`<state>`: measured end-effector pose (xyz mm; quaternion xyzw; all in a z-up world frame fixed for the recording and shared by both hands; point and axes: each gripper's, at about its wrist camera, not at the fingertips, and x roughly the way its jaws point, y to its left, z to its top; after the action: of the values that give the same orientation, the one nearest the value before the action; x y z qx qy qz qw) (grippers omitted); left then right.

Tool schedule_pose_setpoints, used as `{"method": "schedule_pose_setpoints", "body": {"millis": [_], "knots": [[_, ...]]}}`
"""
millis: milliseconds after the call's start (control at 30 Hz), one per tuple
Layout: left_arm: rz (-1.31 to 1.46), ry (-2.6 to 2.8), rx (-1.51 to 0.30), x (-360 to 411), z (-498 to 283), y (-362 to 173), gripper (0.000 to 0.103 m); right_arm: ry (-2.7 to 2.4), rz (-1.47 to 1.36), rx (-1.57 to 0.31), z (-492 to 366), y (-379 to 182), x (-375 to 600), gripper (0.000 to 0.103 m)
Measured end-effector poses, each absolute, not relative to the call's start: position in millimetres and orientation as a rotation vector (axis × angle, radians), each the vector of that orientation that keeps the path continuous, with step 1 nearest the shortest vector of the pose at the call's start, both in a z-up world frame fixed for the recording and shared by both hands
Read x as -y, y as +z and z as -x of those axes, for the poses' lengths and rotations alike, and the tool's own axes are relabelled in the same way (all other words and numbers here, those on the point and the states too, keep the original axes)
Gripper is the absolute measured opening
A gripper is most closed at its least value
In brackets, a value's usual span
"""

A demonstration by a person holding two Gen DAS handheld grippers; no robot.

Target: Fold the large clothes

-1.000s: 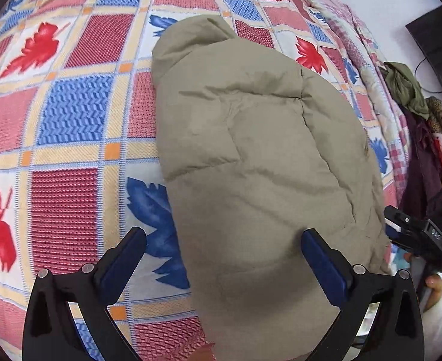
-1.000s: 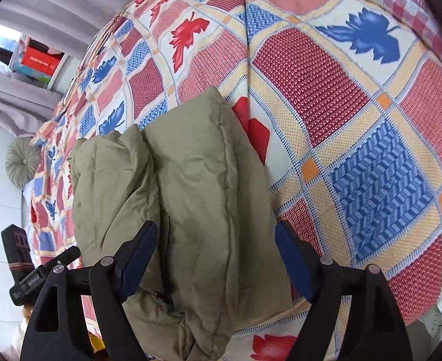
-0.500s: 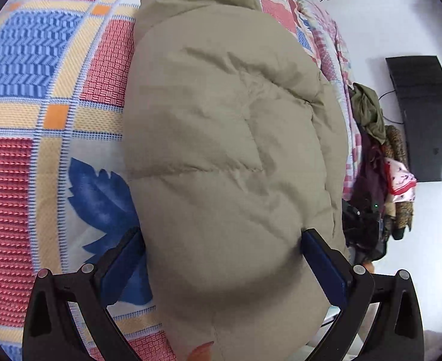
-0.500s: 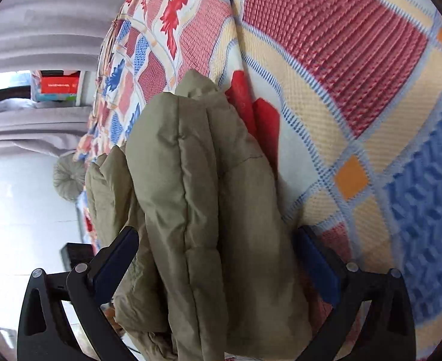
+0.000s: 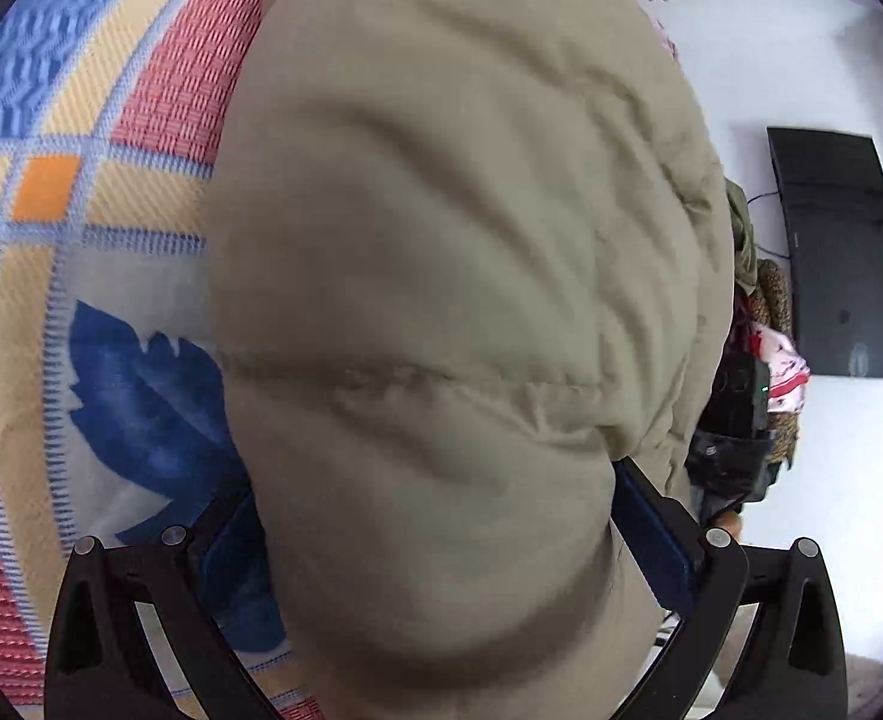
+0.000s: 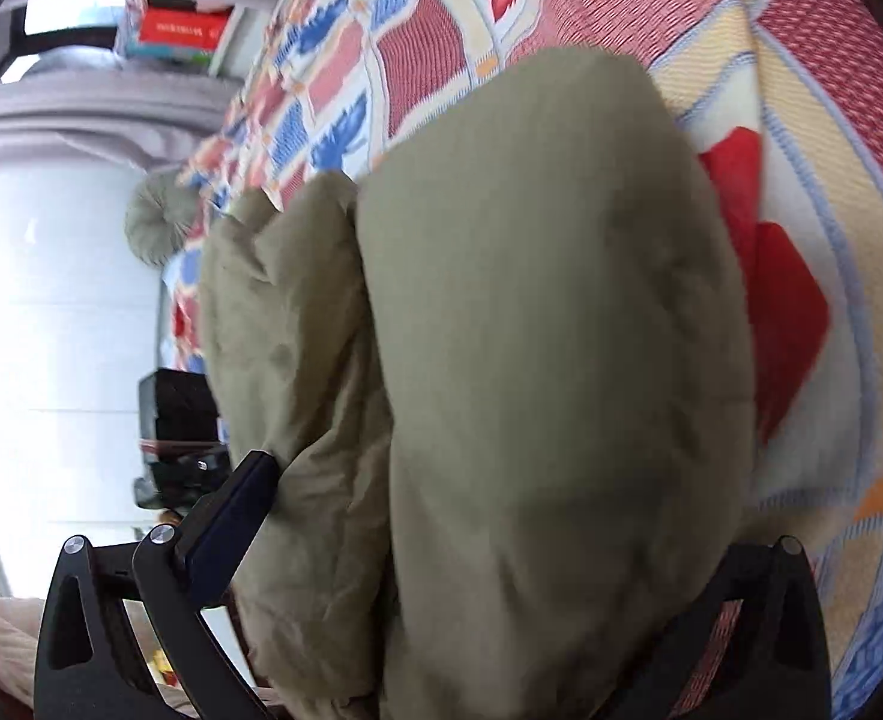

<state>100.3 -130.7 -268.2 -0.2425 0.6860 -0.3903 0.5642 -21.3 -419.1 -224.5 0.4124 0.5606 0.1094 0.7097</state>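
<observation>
Straddling the near end of a puffy olive-khaki quilted jacket (image 5: 453, 312), the left hand-held gripper (image 5: 441, 540) has its blue-padded jaws spread wide, one on each side of the padded bulk; the fabric bulges between them and seems to touch the pads, but I cannot tell whether they actually pinch it. The right hand-held gripper (image 6: 501, 540) also stands at its widest, with the same jacket filling the gap between its jaws. Its left pad shows just beside a loose fold, its right one is hidden behind the cloth, so no firm hold is evident there either.

Just beyond both sets of jaws the jacket lies on a bed under a checked bedspread (image 5: 81, 192) of red, blue and cream squares with leaf prints. From the right wrist view it reads as already doubled over, two thick layers side by side, a narrow bundle rather than a spread garment. My judgement: the lengthwise folds are done, and what remains is a grip on this near end and one more fold across, then tidying.

Farther off, past the left hand-held gripper, hang heaped clothes (image 5: 765, 324) and a dark wall screen (image 5: 837, 252).
</observation>
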Motion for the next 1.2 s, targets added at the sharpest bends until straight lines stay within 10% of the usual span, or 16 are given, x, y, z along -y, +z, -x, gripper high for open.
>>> {"method": "schedule_pose_setpoints", "body": {"millis": [233,467,1200], "knots": [[0.576,-0.918,-1.605,146,-93,-259,0.096,0.181,-0.942,-1.284,10,-232,415,0.099],[0.541,-0.957,-1.523,142,-91,-221,0.075,0.214,-0.952,-1.24,14,-204,406,0.051],[0.565,-0.742,-1.337,-66,-170,-186,0.075,0.389,-0.914,-1.189,-77,-195,259,0.048]]}}
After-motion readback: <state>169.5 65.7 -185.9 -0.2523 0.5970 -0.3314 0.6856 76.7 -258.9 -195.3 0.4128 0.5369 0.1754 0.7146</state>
